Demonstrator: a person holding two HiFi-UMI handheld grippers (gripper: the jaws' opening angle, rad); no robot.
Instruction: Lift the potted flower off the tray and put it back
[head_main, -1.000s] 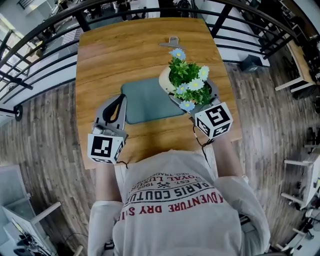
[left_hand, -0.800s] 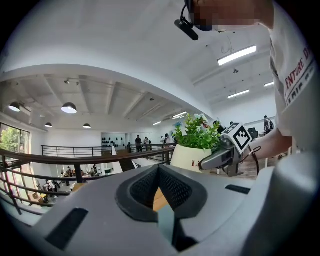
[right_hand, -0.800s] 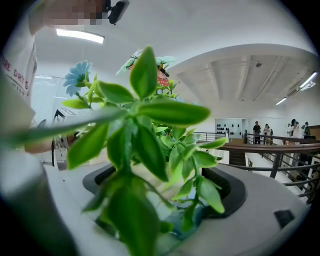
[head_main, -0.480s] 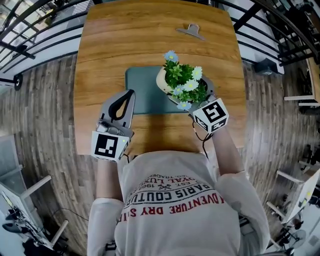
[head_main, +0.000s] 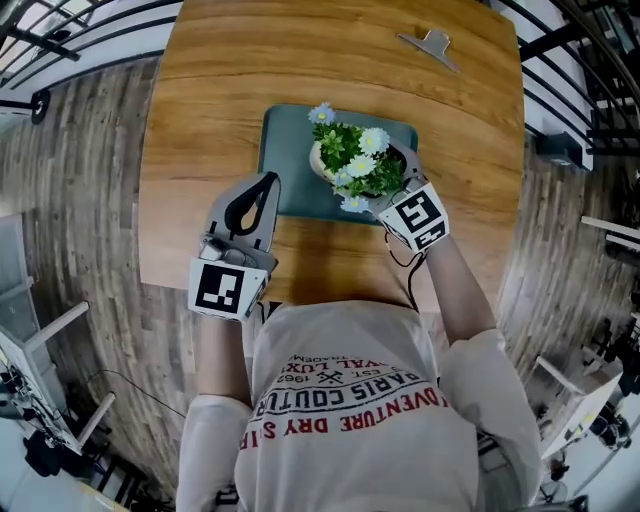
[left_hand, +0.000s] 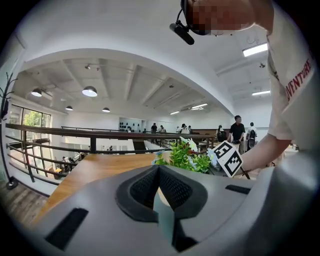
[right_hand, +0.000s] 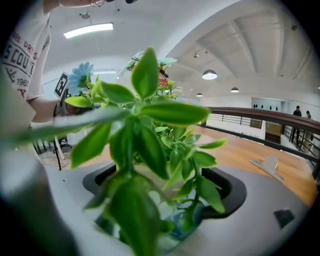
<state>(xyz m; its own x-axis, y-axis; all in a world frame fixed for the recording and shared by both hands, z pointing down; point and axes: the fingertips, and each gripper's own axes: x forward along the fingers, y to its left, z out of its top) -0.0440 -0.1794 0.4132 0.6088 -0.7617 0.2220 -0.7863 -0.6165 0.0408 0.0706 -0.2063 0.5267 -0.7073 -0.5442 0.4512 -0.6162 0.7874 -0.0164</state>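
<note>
While the wooden counter (head_main: 220, 80) is seen broadly from the head view, everything of note is gathered at the dark teal rectangular tray (head_main: 290, 150) laid on it. The potted flower (head_main: 352, 160), a cream pot of green leaves with white and pale blue daisy-like blooms, is held over the right half of the tray. It is gripped at its near right side by the right claw (head_main: 378, 188), whose jaws are closed on the pot. Whether the pot's base touches the tray cannot be told. The left claw (head_main: 267, 182) is shut on nothing, its tips placed at the tray's left edge near the near corner. A grey metal clip (head_main: 432, 42) is seen well beyond the tray's far right corner.
</note>
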